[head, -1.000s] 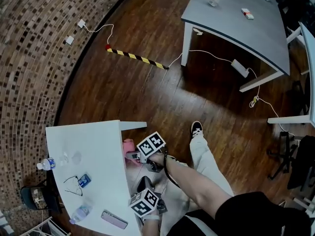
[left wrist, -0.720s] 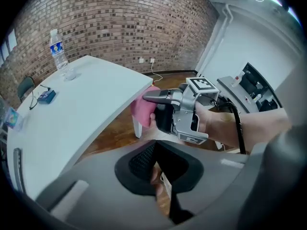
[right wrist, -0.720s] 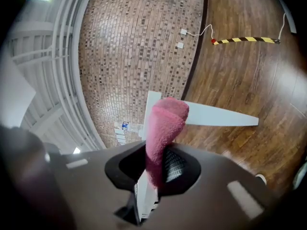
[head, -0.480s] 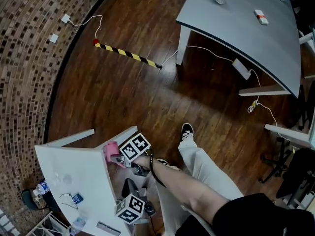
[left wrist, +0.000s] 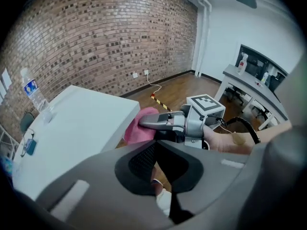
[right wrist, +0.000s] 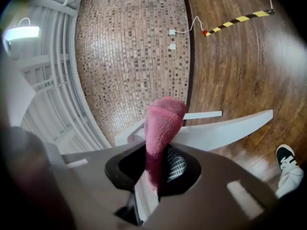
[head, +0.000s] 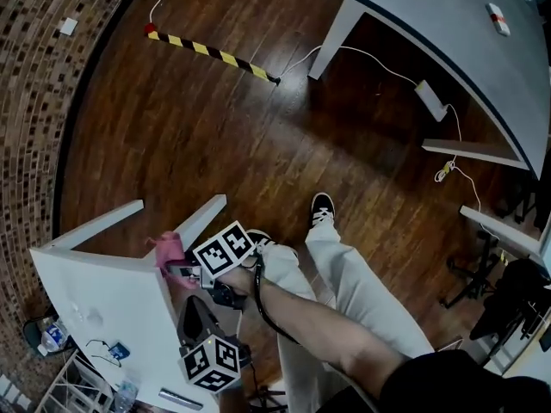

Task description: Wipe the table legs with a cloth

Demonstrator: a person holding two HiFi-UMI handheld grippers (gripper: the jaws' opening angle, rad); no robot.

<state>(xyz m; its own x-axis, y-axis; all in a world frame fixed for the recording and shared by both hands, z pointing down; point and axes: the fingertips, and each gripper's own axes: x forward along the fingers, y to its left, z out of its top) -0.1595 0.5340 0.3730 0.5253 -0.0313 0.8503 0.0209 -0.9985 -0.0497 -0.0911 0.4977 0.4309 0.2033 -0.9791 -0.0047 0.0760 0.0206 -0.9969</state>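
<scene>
Head view, containers first: it's just bottles. A clear water bottle (head: 52, 335) with a blue label stands on the left corner of the white surface (head: 112, 304). A second bottle (head: 126, 395) sits at its bottom edge, half chopped off by the frame. No idea how full either one is. Glasses (head: 96, 348) and a blue card (head: 120, 350) lie on that surface too, between the bottles.

The pink cloth (head: 167, 249) is pinched in the right tongs (head: 181, 270), with most of it poking out past the tips. It's right at the surface's top edge, between the two white legs (head: 201, 217) that stick out there, closer to the right-hand one. The left tongs (head: 193, 310) hang just off the surface's right edge, jaws a little apart with nothing in them.

Room-wise there's a dark wood floor (head: 215, 136) and a brick wall (head: 34, 101) beyond the surface's left side. A yellow-and-black strip (head: 211, 52) and a big grey surface (head: 448, 24) are well away from it, with a white power strip (head: 430, 100) under the grey one. The person's shoe (head: 322, 209) is just right of the white surface.

Hard to make out whether the cloth actually touches a leg, and the small stuff on the grey surface is too tiny to name.
</scene>
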